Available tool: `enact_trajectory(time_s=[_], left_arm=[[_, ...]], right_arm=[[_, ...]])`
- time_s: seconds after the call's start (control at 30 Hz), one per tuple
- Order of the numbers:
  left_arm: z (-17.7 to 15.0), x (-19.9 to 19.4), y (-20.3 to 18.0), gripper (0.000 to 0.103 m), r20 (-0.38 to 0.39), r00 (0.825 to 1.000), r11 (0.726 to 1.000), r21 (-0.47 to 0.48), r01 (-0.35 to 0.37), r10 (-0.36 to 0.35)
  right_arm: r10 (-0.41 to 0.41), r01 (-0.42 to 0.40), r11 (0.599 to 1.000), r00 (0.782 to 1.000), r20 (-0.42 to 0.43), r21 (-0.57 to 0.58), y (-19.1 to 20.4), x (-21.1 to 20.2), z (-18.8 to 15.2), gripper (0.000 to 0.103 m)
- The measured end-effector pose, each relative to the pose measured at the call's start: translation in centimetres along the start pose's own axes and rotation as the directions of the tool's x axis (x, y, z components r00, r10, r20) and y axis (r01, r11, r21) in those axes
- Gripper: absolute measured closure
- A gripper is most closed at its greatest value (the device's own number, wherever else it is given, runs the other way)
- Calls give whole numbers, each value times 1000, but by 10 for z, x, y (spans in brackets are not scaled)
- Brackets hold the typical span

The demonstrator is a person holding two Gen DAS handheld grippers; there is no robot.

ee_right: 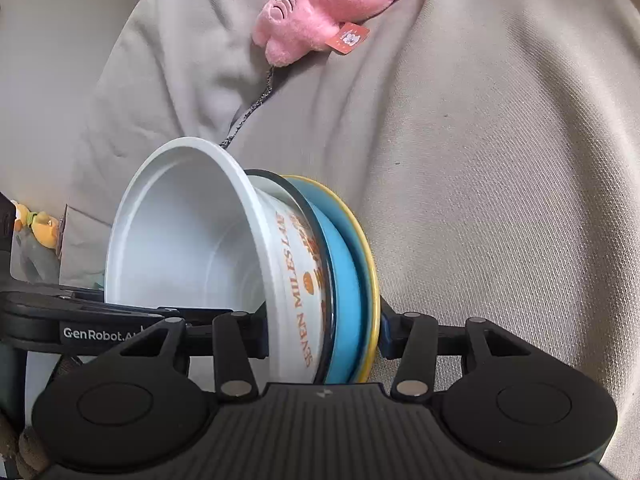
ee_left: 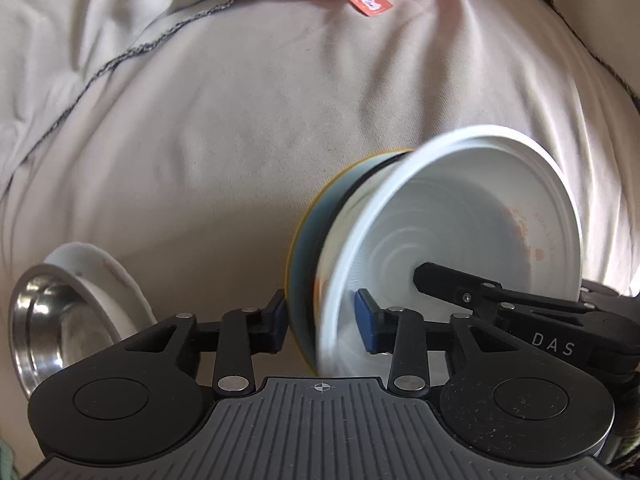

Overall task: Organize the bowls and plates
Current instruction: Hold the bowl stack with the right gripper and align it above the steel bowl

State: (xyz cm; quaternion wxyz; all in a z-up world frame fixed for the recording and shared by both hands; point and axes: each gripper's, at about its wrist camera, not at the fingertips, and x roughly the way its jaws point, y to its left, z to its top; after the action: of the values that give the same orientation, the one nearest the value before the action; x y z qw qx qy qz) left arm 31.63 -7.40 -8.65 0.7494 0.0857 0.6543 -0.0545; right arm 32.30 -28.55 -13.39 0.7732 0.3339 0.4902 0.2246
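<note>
A white bowl (ee_right: 180, 240) with orange lettering lies on its side, nested against a blue plate (ee_right: 344, 280) and a yellow-rimmed plate (ee_right: 370, 264). My right gripper (ee_right: 322, 332) is shut on this stack, one finger inside the bowl and the other behind the yellow plate. In the left wrist view the same bowl (ee_left: 460, 220) looks blurred. My left gripper (ee_left: 322, 320) clamps the stack from the opposite side, its blue pad (ee_left: 366, 320) inside the bowl and the other pad against the plate edge (ee_left: 298, 280). A finger (ee_left: 452, 280) of the right gripper reaches into the bowl.
A steel bowl (ee_left: 44, 320) leans in front of a white dish (ee_left: 116, 280) at the lower left. A pink plush toy (ee_right: 320, 12) with an orange tag lies at the far end of the wrinkled beige cloth (ee_right: 500, 160). Small yellow toys (ee_right: 40, 228) sit at the left edge.
</note>
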Motion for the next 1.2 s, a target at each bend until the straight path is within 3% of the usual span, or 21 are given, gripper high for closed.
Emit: enact_trajectory(time_s=[0.17, 0.43, 0.67, 0.83, 1.2], left_arm=[[3, 2, 6, 65, -11, 1000, 999, -43, 22, -23], [7, 6, -11, 47, -1, 999, 999, 0, -32, 32], [4, 6, -10, 46, 13, 1000, 1000, 3, -20, 20], [-7, 4, -7, 47, 43, 999, 1000, 21, 4, -5], [-15, 0, 5, 50, 74, 996, 998, 37, 44, -46]], right_arm=[[11, -10, 1000, 1000, 23, -26, 1, -2, -7, 56], [-2, 2, 999, 1000, 22, -33, 2, -4, -9, 56], [-2, 1, 1000, 1000, -30, -10, 2, 2, -3, 58], [-23, 20, 998, 999, -48, -64, 11, 5, -3, 56], [-75, 74, 996, 997, -21, -50, 26, 1, -12, 54]])
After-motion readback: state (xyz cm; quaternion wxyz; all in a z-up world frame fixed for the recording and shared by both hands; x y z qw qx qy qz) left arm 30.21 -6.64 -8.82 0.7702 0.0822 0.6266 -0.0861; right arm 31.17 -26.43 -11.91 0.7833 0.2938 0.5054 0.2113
